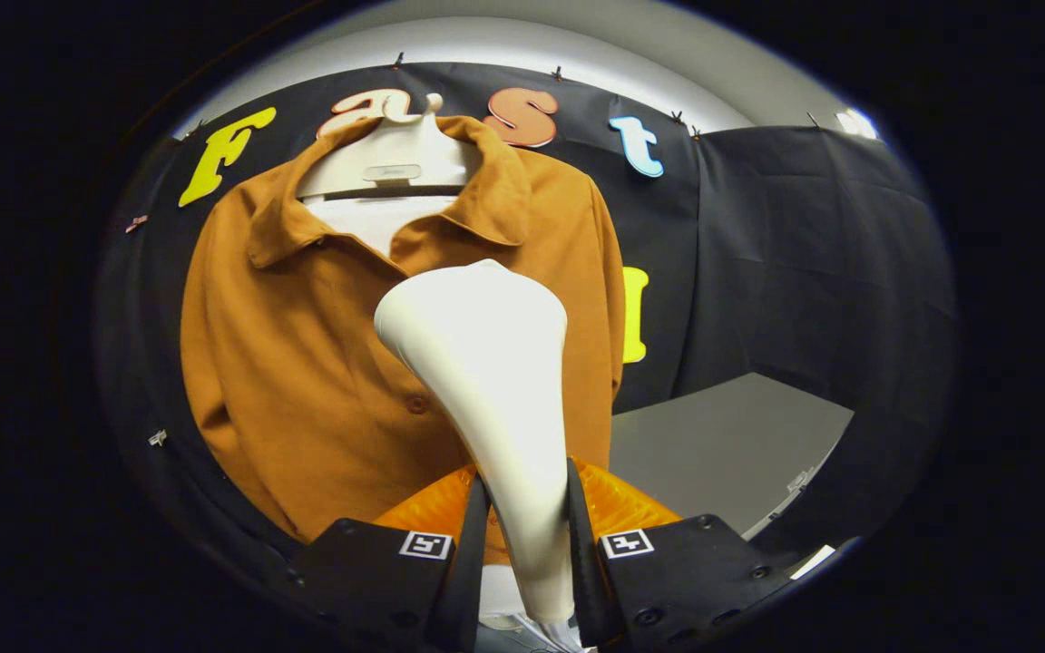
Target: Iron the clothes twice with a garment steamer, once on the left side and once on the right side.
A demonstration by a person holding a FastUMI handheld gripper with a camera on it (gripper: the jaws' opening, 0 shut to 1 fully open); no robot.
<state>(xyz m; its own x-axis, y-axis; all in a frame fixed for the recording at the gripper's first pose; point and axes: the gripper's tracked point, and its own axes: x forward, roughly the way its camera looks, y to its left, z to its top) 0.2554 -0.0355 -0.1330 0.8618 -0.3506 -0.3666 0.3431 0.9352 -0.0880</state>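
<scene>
Fingers of the gripper (527,535) squeeze the thin neck of the white steamer (486,363) from both sides. Its wide head stands up near the middle of the brown shirt (305,363), which hangs on a white hanger (391,159) just beyond. A grey table (722,444) sits to the right.

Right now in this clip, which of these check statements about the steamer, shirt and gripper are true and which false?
1. The gripper is shut on the white plastic garment steamer. True.
2. The rust-orange collared shirt lies flat on the grey table. False: it hangs on a white hanger.
3. The steamer's head is ahead of the shirt's buttoned front. True.
4. The shirt is blue. False: rust-orange.
</scene>
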